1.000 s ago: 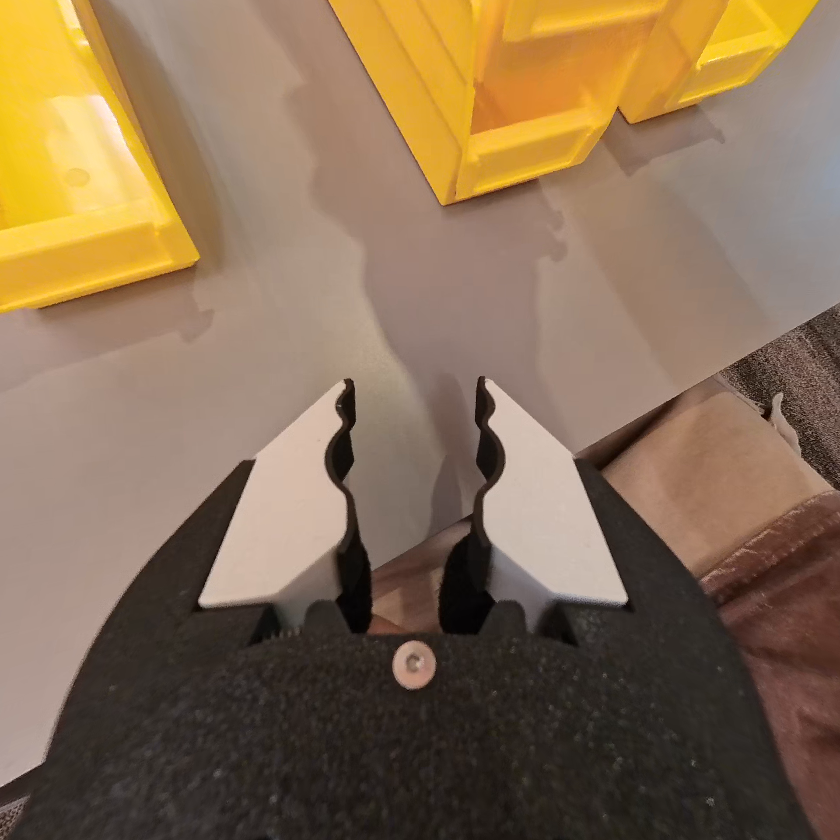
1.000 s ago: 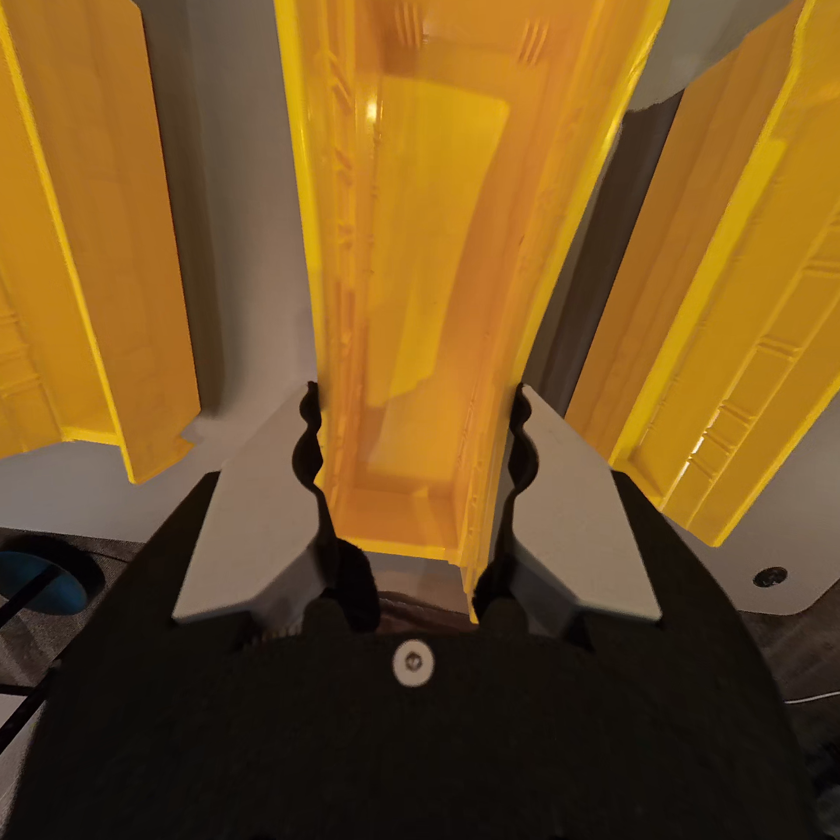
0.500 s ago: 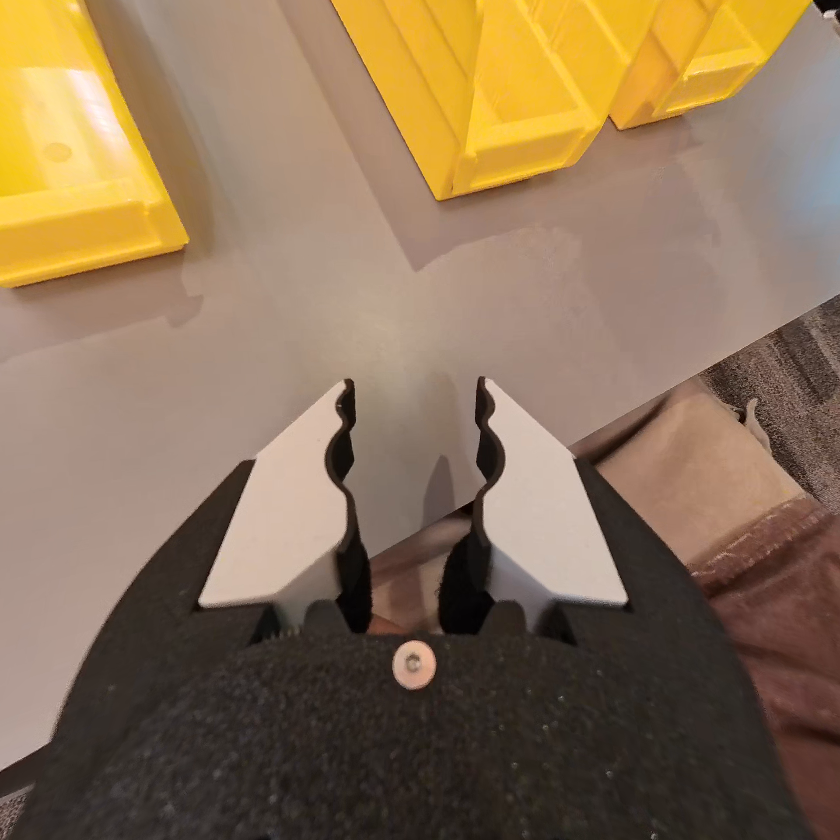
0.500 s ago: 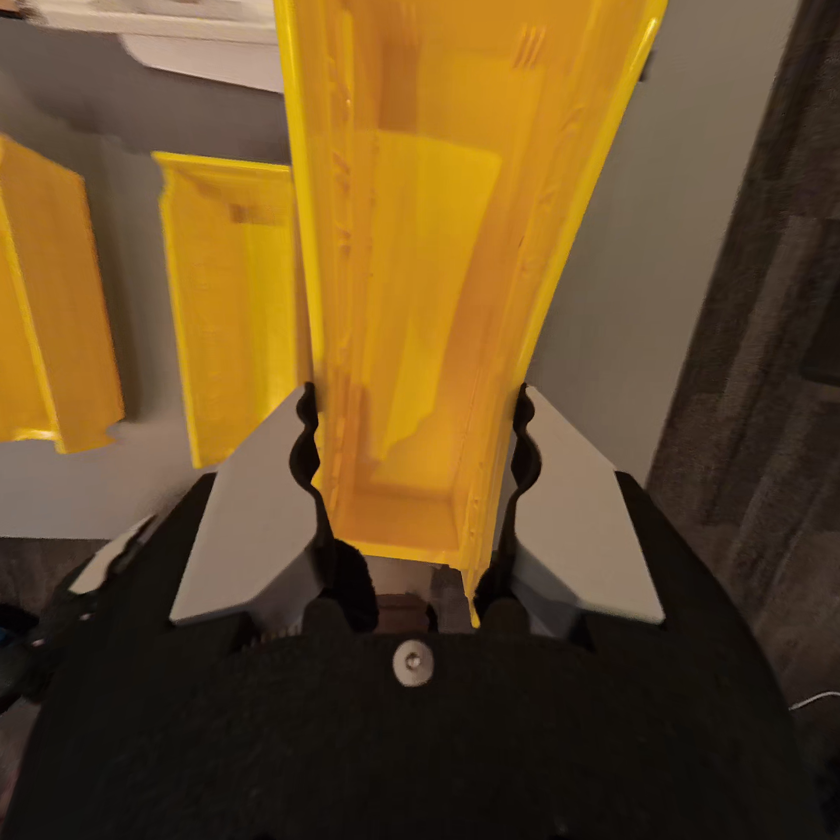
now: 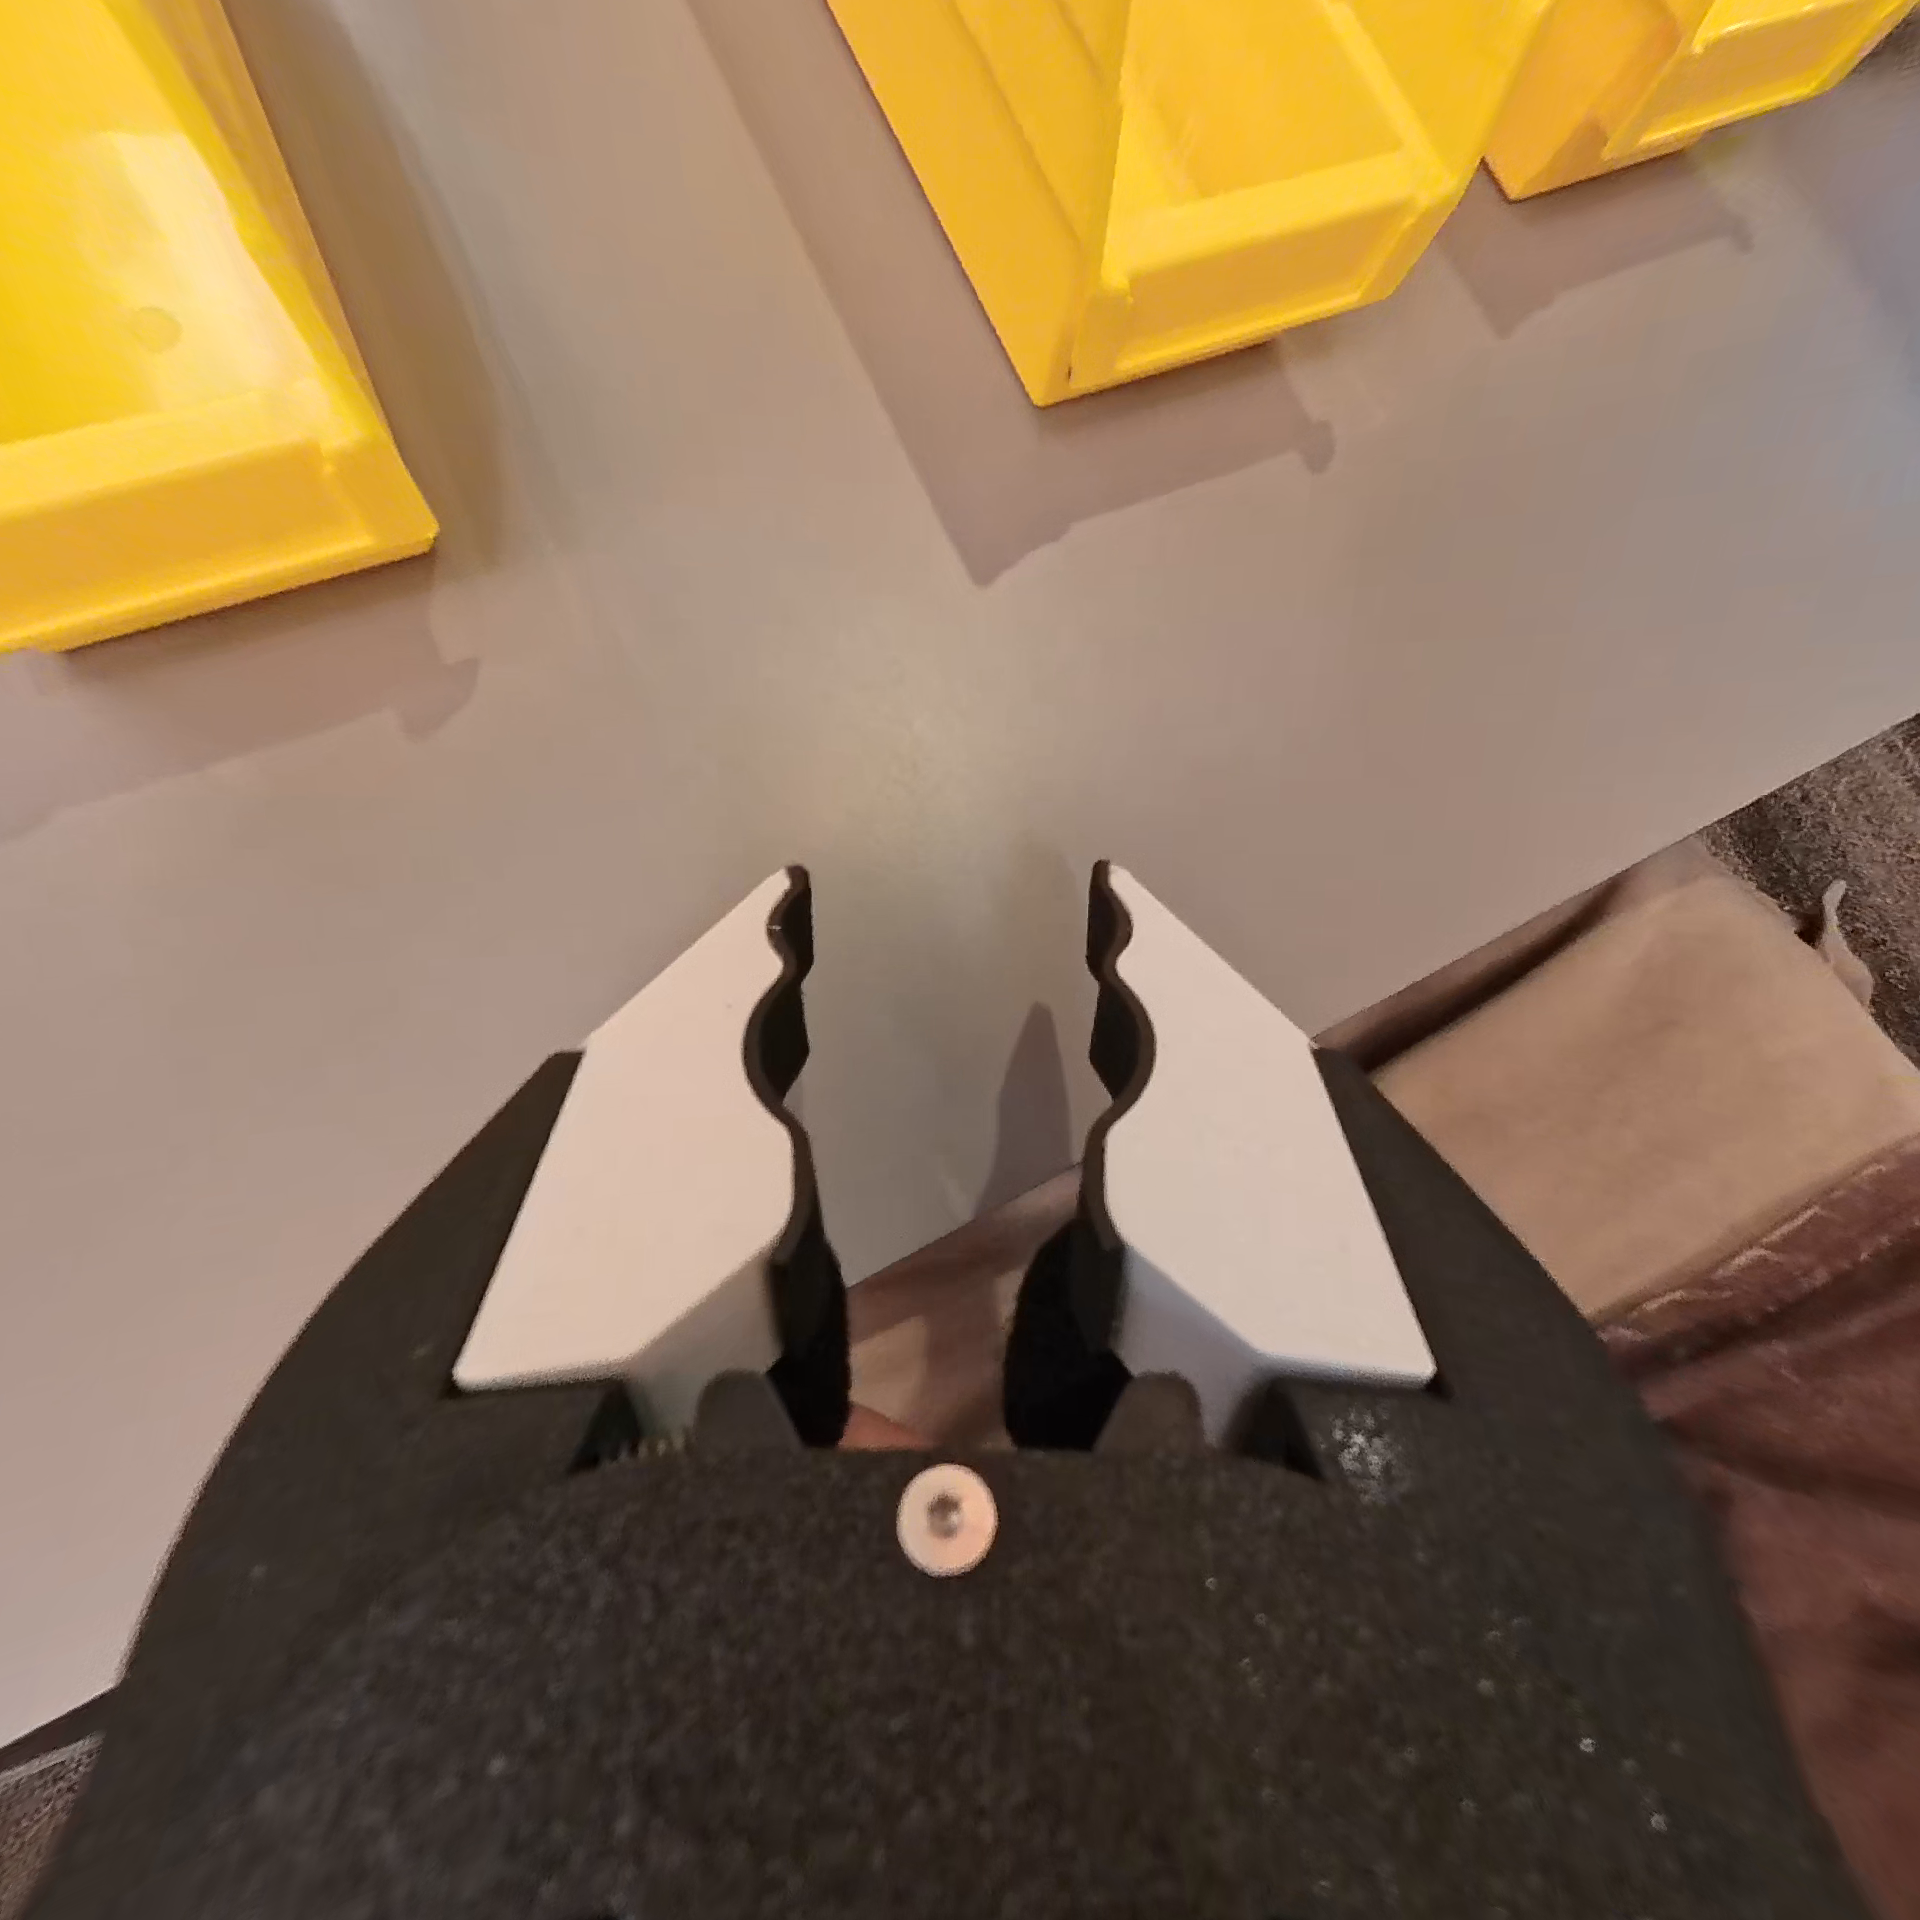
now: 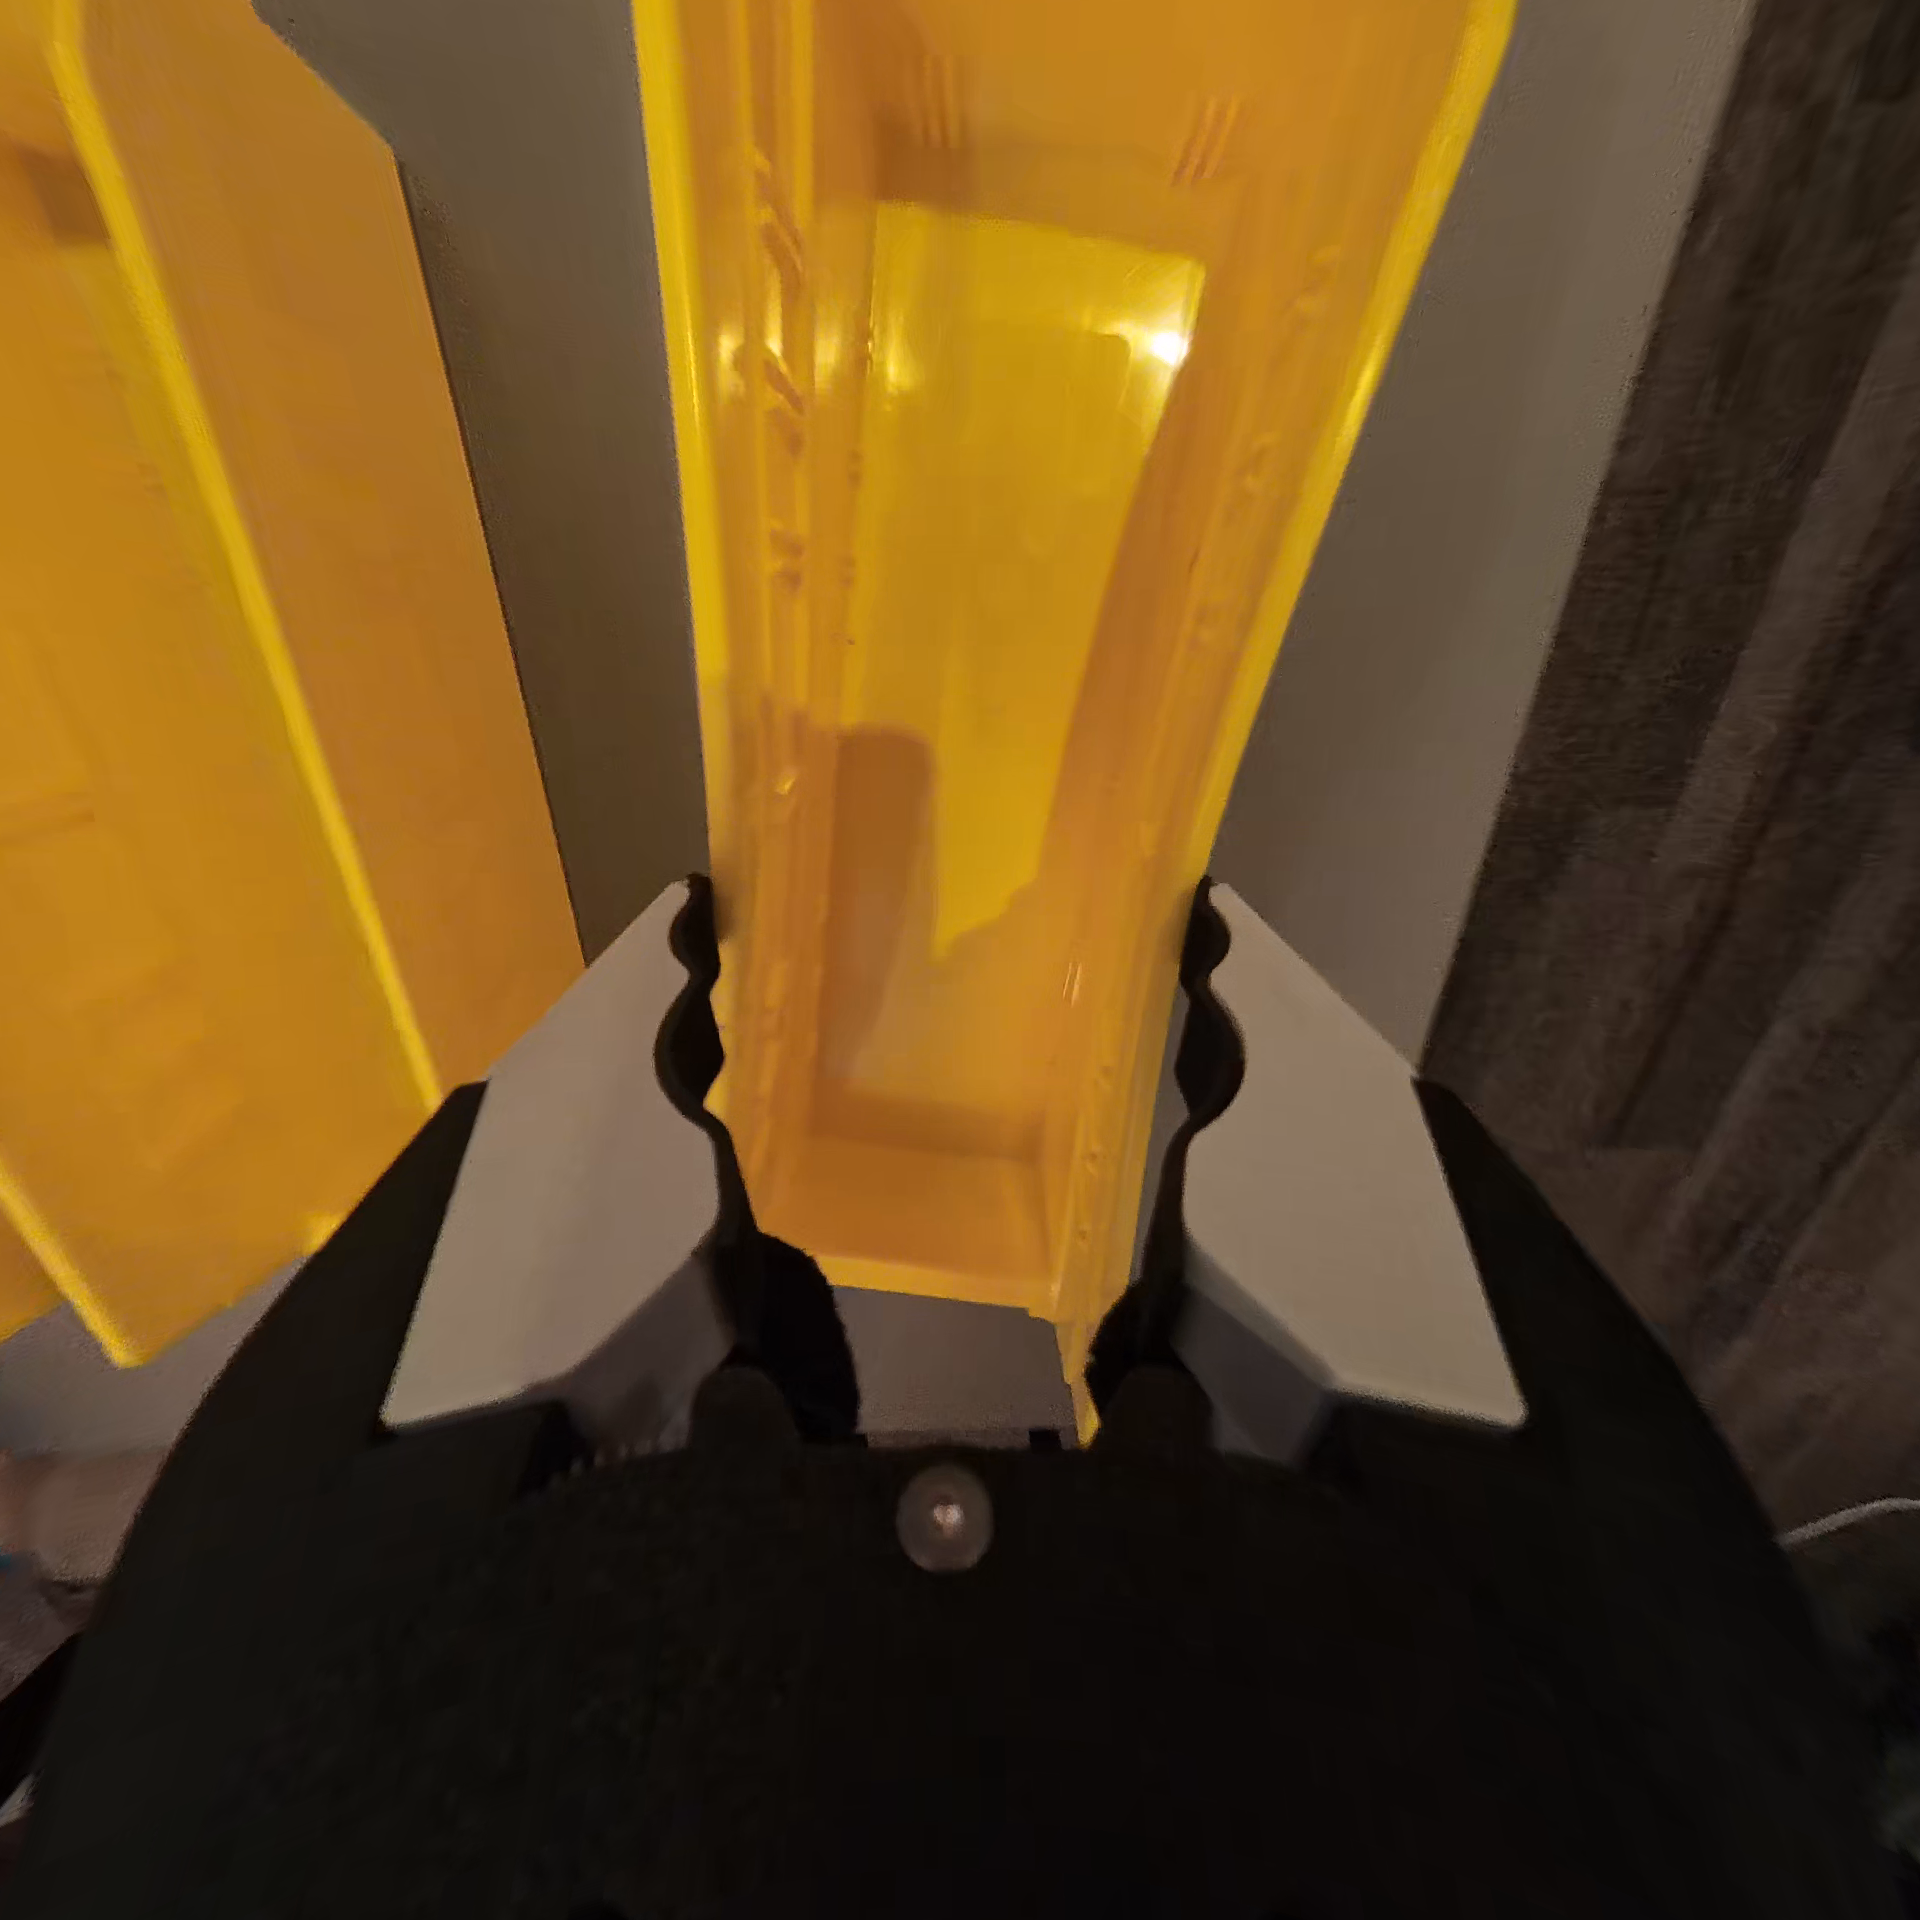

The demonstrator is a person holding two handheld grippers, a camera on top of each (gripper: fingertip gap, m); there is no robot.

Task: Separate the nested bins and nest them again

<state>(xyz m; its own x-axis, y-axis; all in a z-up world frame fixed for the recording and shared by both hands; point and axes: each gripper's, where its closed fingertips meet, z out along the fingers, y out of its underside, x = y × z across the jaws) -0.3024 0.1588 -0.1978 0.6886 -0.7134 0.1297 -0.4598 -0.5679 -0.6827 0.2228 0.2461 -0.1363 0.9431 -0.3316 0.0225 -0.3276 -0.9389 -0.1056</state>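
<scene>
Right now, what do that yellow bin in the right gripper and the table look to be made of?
The yellow bin looks like thin, glossy moulded plastic: light glows through its walls, which carry raised ribs. The table looks like a smooth grey matte laminate or painted board, showing only soft sheen and shadows; its core cannot be told.

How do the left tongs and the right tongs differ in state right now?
The left tongs are open and empty; the right tongs are shut on a yellow bin. The left tongs hang over bare grey table; the right tongs reach past its edge. Both share grey wavy fingers.
</scene>
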